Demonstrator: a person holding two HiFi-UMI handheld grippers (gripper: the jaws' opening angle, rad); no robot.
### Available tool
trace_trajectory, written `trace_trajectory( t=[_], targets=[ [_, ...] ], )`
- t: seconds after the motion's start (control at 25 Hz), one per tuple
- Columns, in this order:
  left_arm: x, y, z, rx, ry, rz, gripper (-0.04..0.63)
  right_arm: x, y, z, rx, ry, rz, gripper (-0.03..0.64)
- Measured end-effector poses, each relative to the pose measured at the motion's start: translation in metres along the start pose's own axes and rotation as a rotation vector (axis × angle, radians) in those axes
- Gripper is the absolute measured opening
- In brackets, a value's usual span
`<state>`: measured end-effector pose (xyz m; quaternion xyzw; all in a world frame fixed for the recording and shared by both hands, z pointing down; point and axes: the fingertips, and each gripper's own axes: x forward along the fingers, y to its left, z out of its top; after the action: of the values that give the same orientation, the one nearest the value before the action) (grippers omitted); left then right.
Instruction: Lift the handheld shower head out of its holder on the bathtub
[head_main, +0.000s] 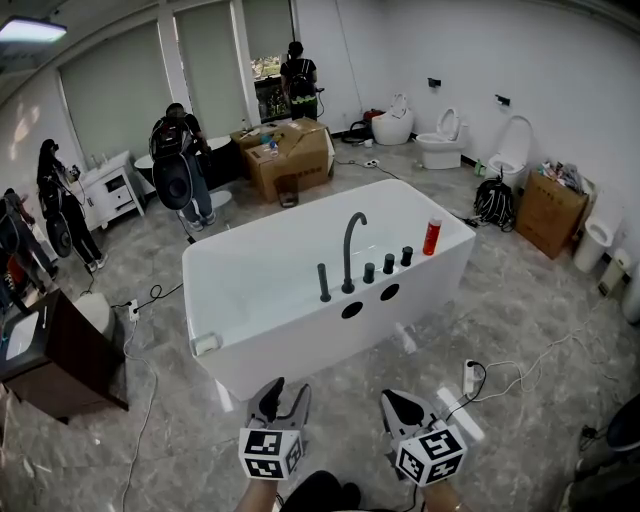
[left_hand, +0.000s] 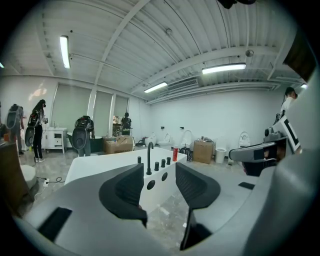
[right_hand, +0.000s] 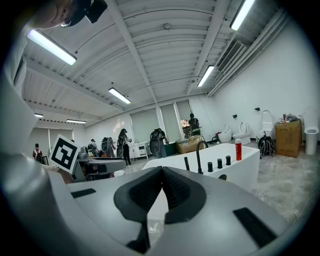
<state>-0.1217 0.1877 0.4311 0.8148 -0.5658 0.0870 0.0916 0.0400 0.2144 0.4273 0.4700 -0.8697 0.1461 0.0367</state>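
The white bathtub (head_main: 262, 335) stands in front of me. On its near rim a slim black handheld shower head (head_main: 324, 283) stands upright in its holder, left of the tall curved faucet (head_main: 350, 250) and three black knobs (head_main: 389, 264). Both grippers hang low before the tub, well short of the rim. My left gripper (head_main: 283, 393) is open with nothing between its jaws; its own view frames the shower head (left_hand: 139, 160) and faucet (left_hand: 149, 157) through the gap (left_hand: 159, 171). My right gripper (head_main: 402, 402) is shut and empty (right_hand: 162, 170), with the shower head (right_hand: 187, 163) beyond it.
A red bottle (head_main: 432, 237) stands on the tub's right corner. A power strip (head_main: 469, 376) and cables lie on the floor to the right. A dark cabinet (head_main: 60, 350) stands at the left. Cardboard boxes (head_main: 295, 155), toilets (head_main: 440, 145) and several people are farther back.
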Motion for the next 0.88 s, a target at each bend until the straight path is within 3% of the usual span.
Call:
trace_trajectory(
  t=[0.44,0.88],
  targets=[
    [0.024,0.018,0.002,-0.008,0.004,0.024,0.241,0.021,-0.013,-0.006,0.032,0.02,-0.009,0.005],
    [0.099,0.046,0.01,-0.01,0.016,0.007,0.252,0.075,-0.046,0.007,0.034,0.038,-0.02,0.005]
  ],
)
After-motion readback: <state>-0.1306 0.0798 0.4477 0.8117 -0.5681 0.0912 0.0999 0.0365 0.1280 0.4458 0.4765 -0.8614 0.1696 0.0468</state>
